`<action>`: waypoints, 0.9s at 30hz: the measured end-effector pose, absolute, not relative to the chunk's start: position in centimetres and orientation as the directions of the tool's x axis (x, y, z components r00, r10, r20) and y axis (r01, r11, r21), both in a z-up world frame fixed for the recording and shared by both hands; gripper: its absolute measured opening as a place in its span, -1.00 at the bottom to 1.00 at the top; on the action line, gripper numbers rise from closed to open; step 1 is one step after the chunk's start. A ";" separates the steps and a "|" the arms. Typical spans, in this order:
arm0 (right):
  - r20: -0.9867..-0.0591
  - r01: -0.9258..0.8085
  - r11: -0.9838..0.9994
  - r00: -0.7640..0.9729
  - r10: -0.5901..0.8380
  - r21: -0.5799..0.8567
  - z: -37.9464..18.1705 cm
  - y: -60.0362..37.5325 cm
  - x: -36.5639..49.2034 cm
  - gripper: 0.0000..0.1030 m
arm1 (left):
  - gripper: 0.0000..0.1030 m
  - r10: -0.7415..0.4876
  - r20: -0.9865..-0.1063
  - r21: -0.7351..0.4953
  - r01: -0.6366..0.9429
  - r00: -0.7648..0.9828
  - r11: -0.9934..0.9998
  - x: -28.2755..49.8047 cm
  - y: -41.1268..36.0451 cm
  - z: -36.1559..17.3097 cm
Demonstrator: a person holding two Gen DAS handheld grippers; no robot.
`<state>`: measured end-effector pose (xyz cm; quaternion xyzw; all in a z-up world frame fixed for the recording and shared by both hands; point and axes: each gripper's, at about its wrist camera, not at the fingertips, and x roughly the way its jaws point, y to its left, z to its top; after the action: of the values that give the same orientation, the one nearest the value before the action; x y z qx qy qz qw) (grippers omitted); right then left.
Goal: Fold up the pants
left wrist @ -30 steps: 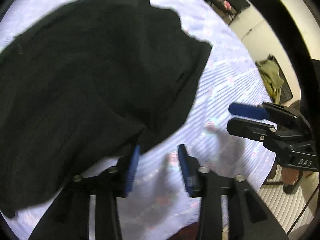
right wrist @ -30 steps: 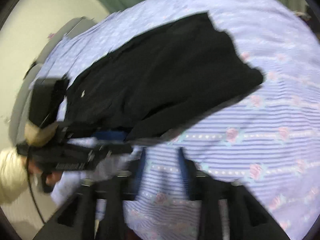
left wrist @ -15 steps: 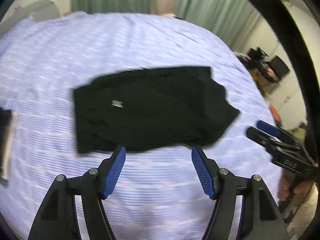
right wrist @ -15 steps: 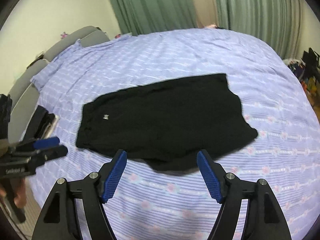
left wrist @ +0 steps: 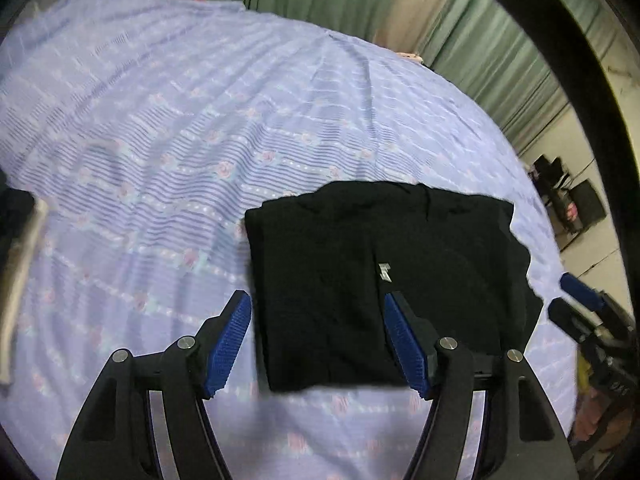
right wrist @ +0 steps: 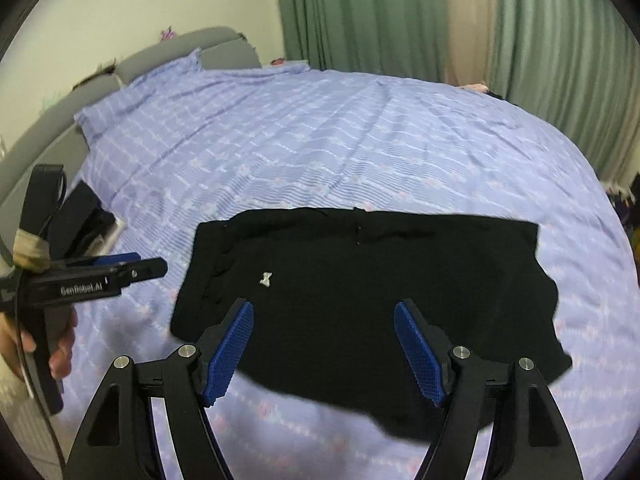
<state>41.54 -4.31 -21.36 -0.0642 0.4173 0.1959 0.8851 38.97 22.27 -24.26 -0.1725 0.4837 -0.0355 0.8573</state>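
Observation:
Black pants (left wrist: 384, 280) lie folded flat on the bed, with a small white logo (left wrist: 385, 271) facing up; they also show in the right wrist view (right wrist: 360, 300). My left gripper (left wrist: 318, 340) is open and empty, held above the near edge of the pants. My right gripper (right wrist: 324, 348) is open and empty, above the near edge too. The left gripper also shows at the left of the right wrist view (right wrist: 120, 270); the right gripper shows at the right edge of the left wrist view (left wrist: 576, 300).
A lilac striped bedsheet (right wrist: 320, 140) with pink roses covers the bed. A grey headboard (right wrist: 180, 48) and green curtains (right wrist: 360, 12) stand behind. A dark stack of clothes (right wrist: 86, 220) lies at the bed's left edge. Dark furniture (left wrist: 568, 192) stands at the right.
Both grippers have let go of the pants, opened wide and drawn back and up. The pants now lie flat on the bed.

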 end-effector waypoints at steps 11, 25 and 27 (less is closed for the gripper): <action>-0.818 -0.391 0.917 0.502 0.280 0.074 -28.1 -1.5 48.6 0.43 | 0.32 -0.272 -0.844 -0.386 -0.170 0.462 0.907 46.8 24.9 -32.7; -0.828 -0.348 0.922 0.456 0.327 0.172 -30.6 -0.9 50.5 0.43 | -0.51 -0.360 -0.793 -0.519 -0.234 0.492 0.822 48.9 25.1 -35.3; -0.819 -0.360 0.916 0.463 0.340 0.177 -30.1 -0.7 50.3 0.42 | -0.60 -0.334 -0.780 -0.508 -0.224 0.529 0.832 48.2 25.2 -33.4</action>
<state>50.32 -0.68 -30.11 -0.0106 0.4760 0.2048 0.8552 48.22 25.19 -33.43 -0.2880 0.4842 -0.0333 0.8256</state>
